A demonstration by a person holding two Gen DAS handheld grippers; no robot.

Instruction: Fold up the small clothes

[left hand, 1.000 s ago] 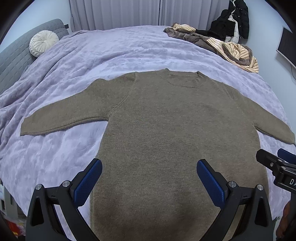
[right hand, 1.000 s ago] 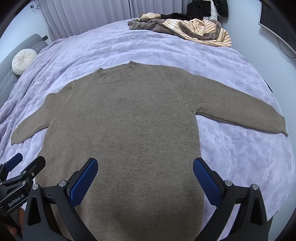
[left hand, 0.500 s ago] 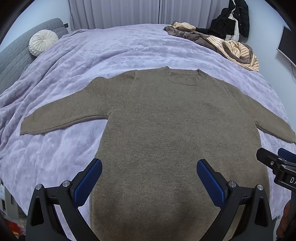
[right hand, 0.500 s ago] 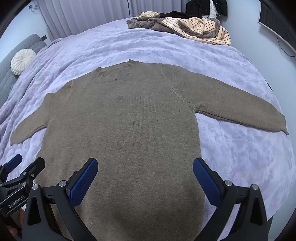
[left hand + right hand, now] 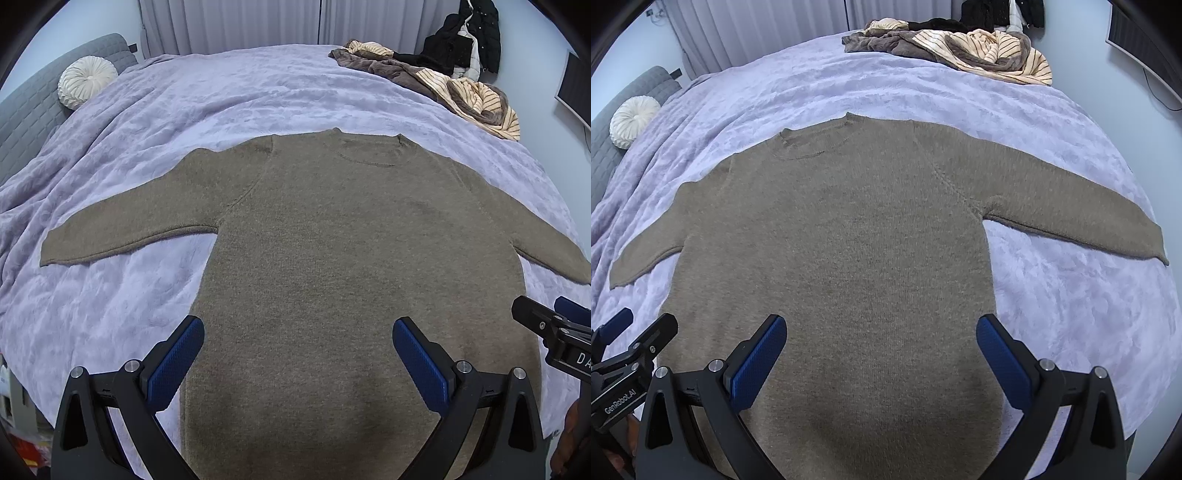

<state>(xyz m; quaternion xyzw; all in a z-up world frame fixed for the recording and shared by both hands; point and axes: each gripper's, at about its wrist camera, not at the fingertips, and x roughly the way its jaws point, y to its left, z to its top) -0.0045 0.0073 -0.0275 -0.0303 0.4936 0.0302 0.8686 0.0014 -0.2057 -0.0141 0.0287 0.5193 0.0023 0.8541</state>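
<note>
Both grippers, left gripper and right gripper, hang wide open, holding nothing. Brown sweater lies flat on the purple blanket, collar at 12 o'clock. Risk: pinching blanket fuzz along with the knit.

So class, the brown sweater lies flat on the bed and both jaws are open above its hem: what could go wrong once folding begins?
1. The sweater is thick knit, so the left gripper may pinch only the top layer.
2. The plush purple blanket could get caught too.
3. The spread sleeves may drag and bunch.
</note>
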